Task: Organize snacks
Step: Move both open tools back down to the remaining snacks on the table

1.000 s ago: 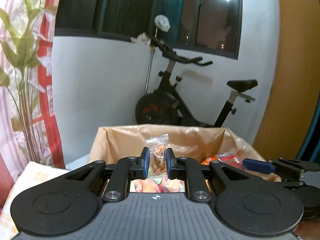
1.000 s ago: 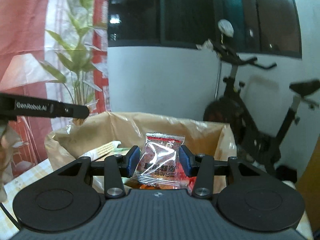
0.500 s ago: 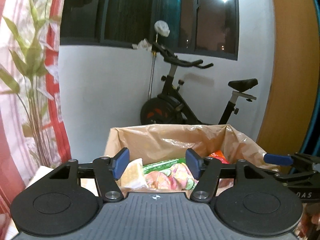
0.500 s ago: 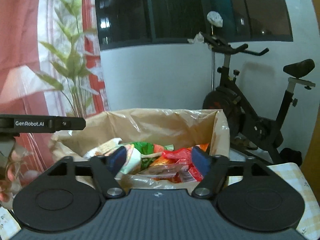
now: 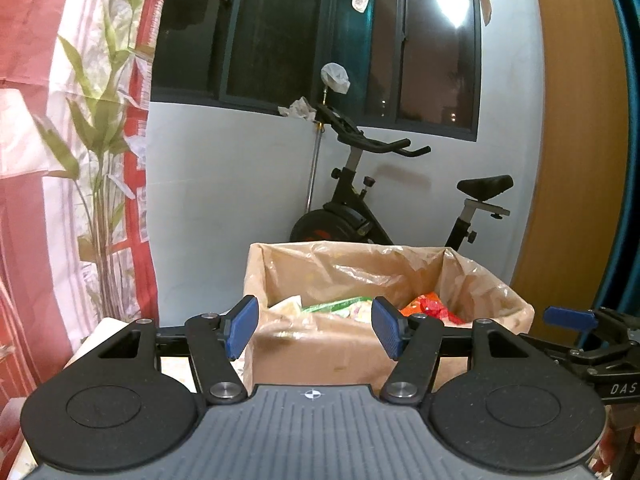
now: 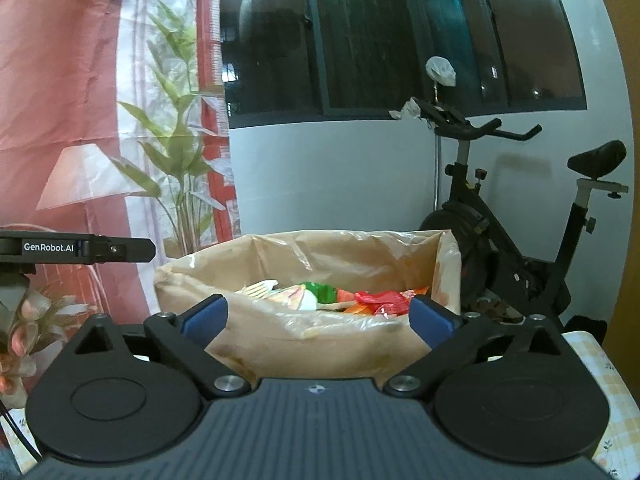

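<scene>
Both my left tongs [image 5: 312, 332] and right tongs [image 6: 318, 316] hang spread and empty; the lined box [image 5: 320, 354] of snacks [image 6: 360, 300] lies straight ahead, equally near.

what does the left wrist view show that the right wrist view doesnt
Only the left wrist view shows the wooden door at the right edge and the right tongs seen from the side.

Only the right wrist view shows the checkered tablecloth, pink flowers at lower left, and the left tongs with the GenRobot.AI label.

Both show open, empty tongs facing the plastic-lined cardboard box of snack packets, the exercise bike, the dark window and the plant-print curtain.
</scene>
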A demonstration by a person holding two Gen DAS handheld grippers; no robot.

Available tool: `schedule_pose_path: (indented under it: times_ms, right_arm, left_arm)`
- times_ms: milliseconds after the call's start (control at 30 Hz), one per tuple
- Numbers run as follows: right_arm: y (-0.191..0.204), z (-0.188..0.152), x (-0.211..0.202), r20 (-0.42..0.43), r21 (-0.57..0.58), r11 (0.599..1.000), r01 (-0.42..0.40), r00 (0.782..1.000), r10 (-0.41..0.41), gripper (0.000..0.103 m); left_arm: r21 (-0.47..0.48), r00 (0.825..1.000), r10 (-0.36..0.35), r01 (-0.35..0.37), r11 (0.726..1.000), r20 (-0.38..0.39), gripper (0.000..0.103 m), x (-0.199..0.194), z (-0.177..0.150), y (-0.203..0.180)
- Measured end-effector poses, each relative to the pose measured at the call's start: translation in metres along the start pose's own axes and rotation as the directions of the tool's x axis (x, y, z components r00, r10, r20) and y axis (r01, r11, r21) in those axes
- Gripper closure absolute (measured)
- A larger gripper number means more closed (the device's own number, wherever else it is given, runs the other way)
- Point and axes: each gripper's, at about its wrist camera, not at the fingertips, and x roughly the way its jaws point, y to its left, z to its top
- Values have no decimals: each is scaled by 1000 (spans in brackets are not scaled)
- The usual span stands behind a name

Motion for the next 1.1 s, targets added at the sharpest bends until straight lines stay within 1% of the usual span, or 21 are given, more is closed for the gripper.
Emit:
schedule_pose_path:
  times_ms: [100, 200, 400, 600, 867, 1000, 1100]
  right_arm:
    - [8, -6, -6, 18, -20, 1000, 8, 1000, -8, 1]
    - [15, -15, -10, 25, -44, 999, 8, 1000, -7, 0]
    - [20, -34, -10, -29, -49, 999, 4, 1000, -6, 0]
    - [14, -52, -8, -96, -7, 1000, -17, 995, 16, 0]
    - [5, -78, -8, -150, 14, 999, 31, 988, -28, 0]
    - [5, -95, -7, -188, -17, 997, 71, 980, -73, 0]
    - [1, -109, -7, -223, -22, 996, 83, 971, -86, 0]
  left_arm:
    - [-18, 1000, 11, -10, 1000, 3, 38, -8, -9, 3]
    - [-41, 1000, 18, -18, 999, -17, 38, -12, -19, 7]
    - [-94, 996, 27, -36, 995, -91, 38, -12, -44, 13]
    - [-103, 986, 37, -54, 993, -160, 38, -7, -66, 17]
    - [-90, 976, 33, -54, 994, -217, 38, 3, -91, 12]
    - [-94, 970, 29, -54, 994, -241, 39, 6, -101, 9]
    - [-93, 966, 29, -55, 994, -258, 39, 7, -109, 9]
